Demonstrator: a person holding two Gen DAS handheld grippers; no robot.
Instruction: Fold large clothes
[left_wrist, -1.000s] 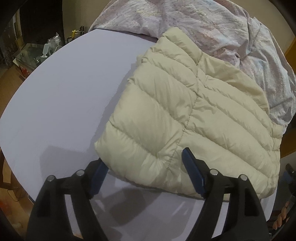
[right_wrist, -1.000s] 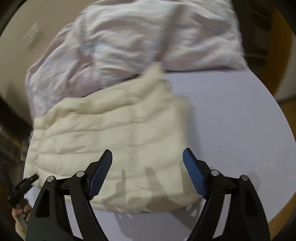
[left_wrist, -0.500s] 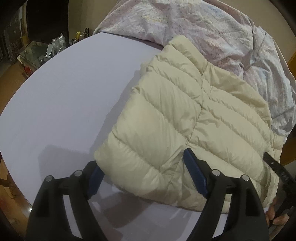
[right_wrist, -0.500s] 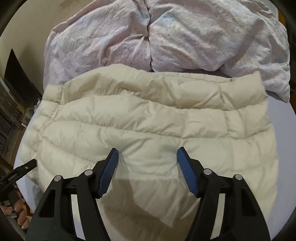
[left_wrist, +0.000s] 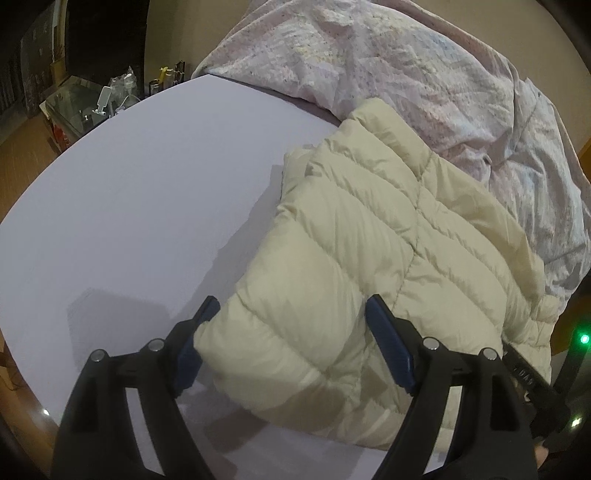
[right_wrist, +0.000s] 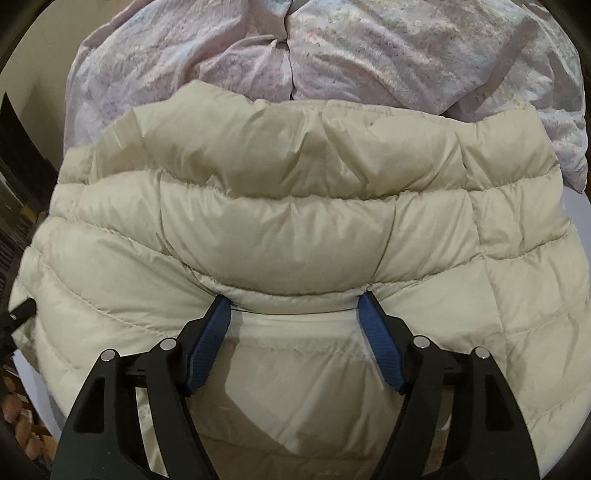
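jacket (right_wrist: 295, 229) under right gripper (right_wrist: 295, 314), jaws opening

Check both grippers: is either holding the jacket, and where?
Neither has clamped. The left gripper straddles the cream puffer jacket corner; the right gripper, jaws opening, straddles a puffed fold.

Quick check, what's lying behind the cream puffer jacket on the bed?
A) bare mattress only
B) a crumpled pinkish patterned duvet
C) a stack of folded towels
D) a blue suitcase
B: a rumpled pinkish patterned duvet is bunched up along the far edge of the puffer jacket, seen in both wrist views.
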